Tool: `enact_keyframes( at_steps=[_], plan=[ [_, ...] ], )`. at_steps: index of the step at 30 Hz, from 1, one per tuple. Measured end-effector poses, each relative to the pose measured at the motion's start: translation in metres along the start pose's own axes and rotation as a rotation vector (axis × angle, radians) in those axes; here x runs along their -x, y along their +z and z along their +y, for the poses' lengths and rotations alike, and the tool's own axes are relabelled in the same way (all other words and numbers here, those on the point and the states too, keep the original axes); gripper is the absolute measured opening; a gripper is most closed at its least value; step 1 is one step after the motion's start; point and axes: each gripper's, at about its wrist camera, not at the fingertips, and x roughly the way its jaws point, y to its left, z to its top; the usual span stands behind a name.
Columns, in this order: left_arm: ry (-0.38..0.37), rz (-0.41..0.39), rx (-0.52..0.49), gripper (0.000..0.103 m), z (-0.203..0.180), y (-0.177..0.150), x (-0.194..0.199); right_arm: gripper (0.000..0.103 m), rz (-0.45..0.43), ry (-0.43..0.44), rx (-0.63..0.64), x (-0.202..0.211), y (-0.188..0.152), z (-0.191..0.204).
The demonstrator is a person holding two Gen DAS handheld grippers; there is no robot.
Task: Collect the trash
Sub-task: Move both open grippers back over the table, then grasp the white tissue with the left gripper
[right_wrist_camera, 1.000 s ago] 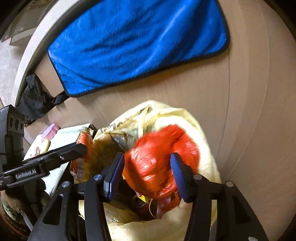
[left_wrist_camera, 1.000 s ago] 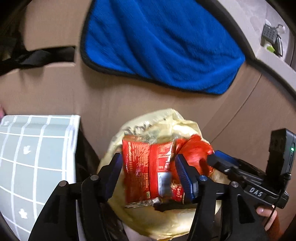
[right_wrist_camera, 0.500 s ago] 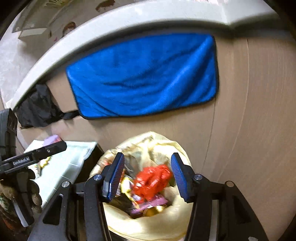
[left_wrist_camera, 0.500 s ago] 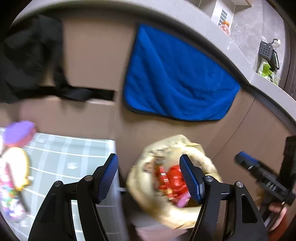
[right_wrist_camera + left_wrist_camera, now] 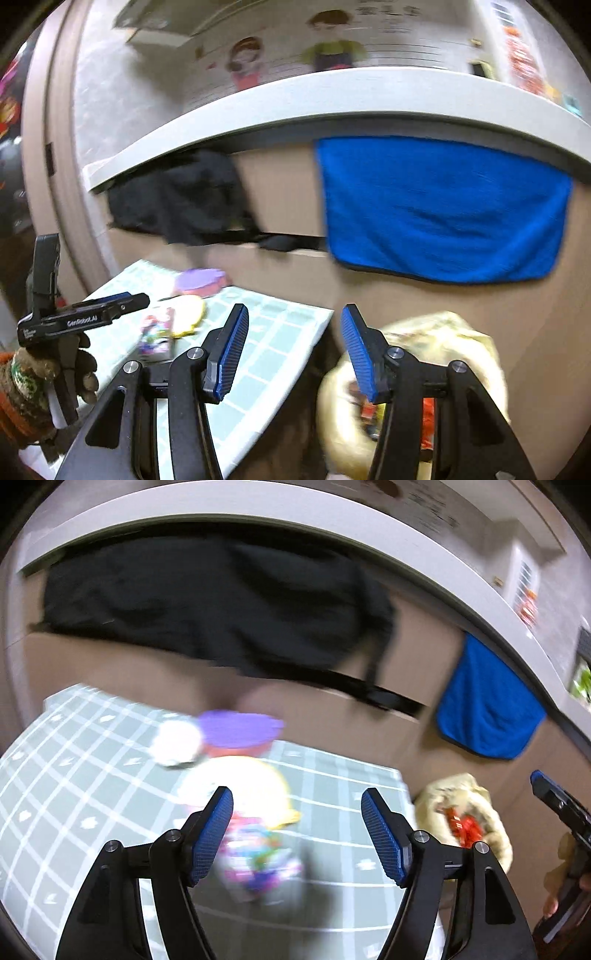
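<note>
Left gripper (image 5: 297, 834) above a table with a green grid-patterned tablecloth (image 5: 74, 760); its jaws have just been opening, stand wide apart and hold nothing. Seen between and beyond its blue pads (image 5: 212, 834), lying on the cloth: a colourful printed wrapper (image 5: 258, 853), blurred; a pale yellow round item (image 5: 240, 786); a purple-lidded container (image 5: 240, 731); and a white crumpled piece (image 5: 175, 742). None touches the pads.

Right gripper (image 5: 293, 354), jaws likewise spread and empty, is held at the table's right edge, between the cloth and a yellow trash bag (image 5: 461, 343). The bag stands just beside the table against the brown cabinet front (image 5: 280, 192); red wrappers (image 5: 465, 827) lie inside its open mouth.

Hanging from the cabinet below the white countertop (image 5: 332, 96): a blue towel (image 5: 443, 206) to the right and a black cloth (image 5: 184, 199) to the left. The person's gloved hand (image 5: 44, 373) grips the left gripper's handle in the right wrist view.
</note>
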Motion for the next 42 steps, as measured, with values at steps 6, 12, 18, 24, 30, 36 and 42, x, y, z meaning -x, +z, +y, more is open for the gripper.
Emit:
enact_keyframes(
  at_steps=[6, 12, 18, 24, 30, 36, 42],
  plan=[
    [0.077, -0.005, 0.105, 0.074, 0.07, -0.003, 0.014, 0.049, 0.103, 0.125, 0.085, -0.046, 0.002, 0.07],
    [0.082, 0.03, 0.162, 0.074, 0.109, -0.007, 0.015, 0.049, 0.209, 0.201, 0.142, -0.098, 0.001, 0.121],
    [-0.036, 0.036, 0.183, 0.081, 0.12, 0.01, -0.016, 0.049, 0.221, 0.244, 0.116, -0.125, 0.005, 0.131],
    [0.048, 0.09, 0.072, 0.081, 0.115, 0.034, -0.079, 0.049, 0.214, 0.22, 0.091, -0.126, -0.005, 0.105],
    [0.066, 0.186, 0.066, 0.08, 0.118, 0.051, -0.136, 0.049, 0.25, 0.188, 0.051, -0.137, -0.017, 0.074],
    [0.054, 0.215, 0.073, 0.057, 0.113, 0.055, -0.154, 0.049, 0.255, 0.181, 0.065, -0.146, -0.019, 0.07],
    [0.035, 0.191, 0.104, 0.018, 0.115, 0.05, -0.13, 0.049, 0.254, 0.177, 0.097, -0.143, -0.018, 0.077]
  ],
)
